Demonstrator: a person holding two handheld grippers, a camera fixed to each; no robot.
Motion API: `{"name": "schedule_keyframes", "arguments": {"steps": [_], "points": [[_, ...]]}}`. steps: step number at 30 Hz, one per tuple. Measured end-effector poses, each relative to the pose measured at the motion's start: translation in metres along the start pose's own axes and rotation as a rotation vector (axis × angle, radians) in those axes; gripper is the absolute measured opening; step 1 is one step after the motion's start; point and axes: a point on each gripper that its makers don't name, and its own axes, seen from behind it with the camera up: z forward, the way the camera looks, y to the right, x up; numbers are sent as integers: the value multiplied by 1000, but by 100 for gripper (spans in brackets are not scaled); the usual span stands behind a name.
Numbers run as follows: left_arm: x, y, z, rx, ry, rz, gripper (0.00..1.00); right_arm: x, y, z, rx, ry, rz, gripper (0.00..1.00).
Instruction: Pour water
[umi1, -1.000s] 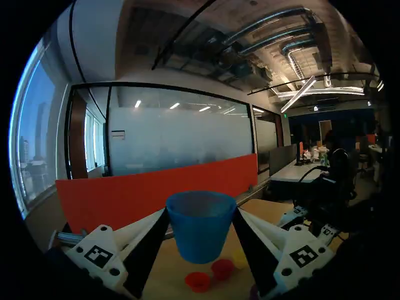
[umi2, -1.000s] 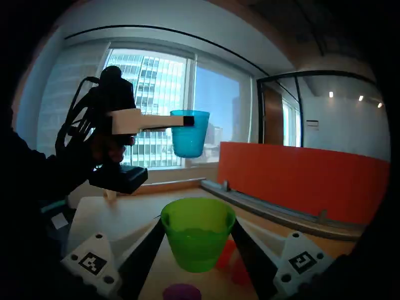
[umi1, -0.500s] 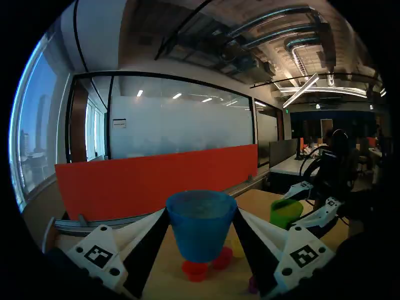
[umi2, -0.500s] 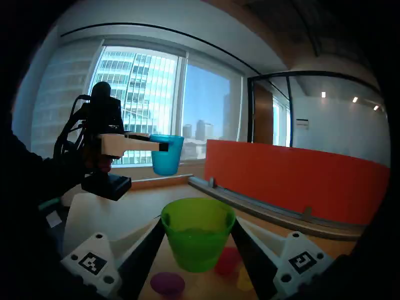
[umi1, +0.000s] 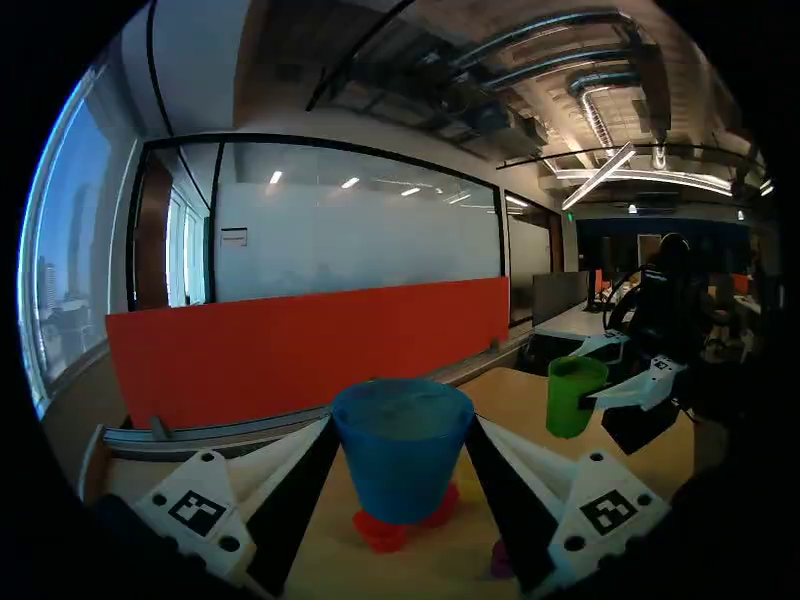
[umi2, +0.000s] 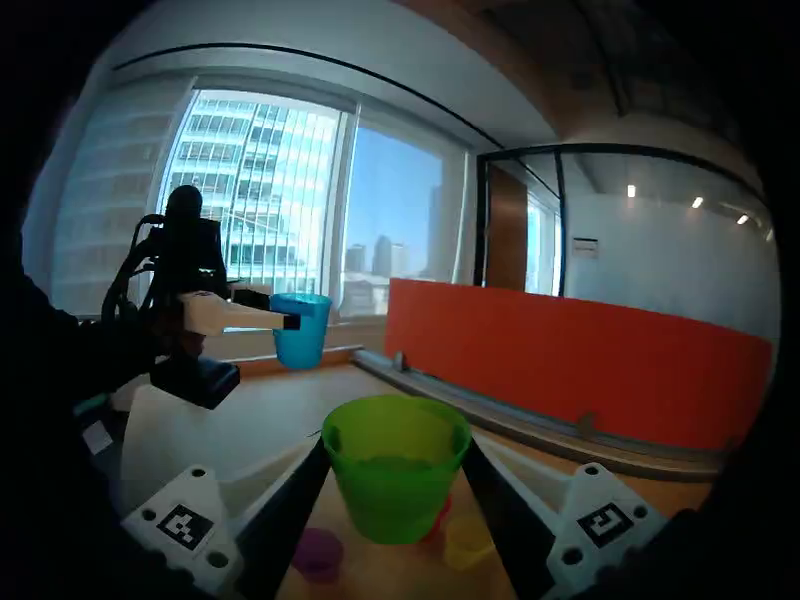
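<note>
— Window (umi2: 270, 220) across the back, towers beyond the glass. Next in size, orange partition (umi1: 300, 340) along the far edge of the wooden table (umi1: 520, 395).

— And the tongs?

— For the left gripper (umi1: 402, 425): clamped on the blue cup (umi1: 402, 465), one finger pressed to each side. Upright, held above the table. Also seen in the right gripper view, off to the left against the window.

— Same for the right gripper (umi2: 397, 450)?

— Clamped likewise, on the green cup (umi2: 397, 485), a finger flat against each flank. Upright and level, with a liquid line partway up, visible through the green wall. From the left gripper view, off to the right, above the table's far end.

— Touching, those two cups?

— No. Well apart, neither one tilted.

— Anything inside the blue one?

— Cannot tell; too dim inside.

— Smaller bits?

— Little cups down on the table. Two red cups (umi1: 385, 530) just below the blue cup, touching each other. Purple cup (umi2: 318, 553) below and left of the green one, yellow cup (umi2: 467, 540) below and right.
</note>
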Motion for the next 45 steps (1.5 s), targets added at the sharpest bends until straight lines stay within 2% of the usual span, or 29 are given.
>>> {"name": "schedule_keyframes", "arguments": {"steps": [6,20,32,45], "points": [[-12,3,-1,-9,-28,4,87,-1,10,-12,-22,-15,-12,90],[-41,6,-6,-19,-74,11,87,-1,28,-26,-59,-33,-6,91],[-70,11,-7,-44,-159,38,87,-14,31,-32,-53,-86,-5,91],[-104,19,-2,-76,-268,72,87,-41,33,-31,-24,-174,6,91]]}}
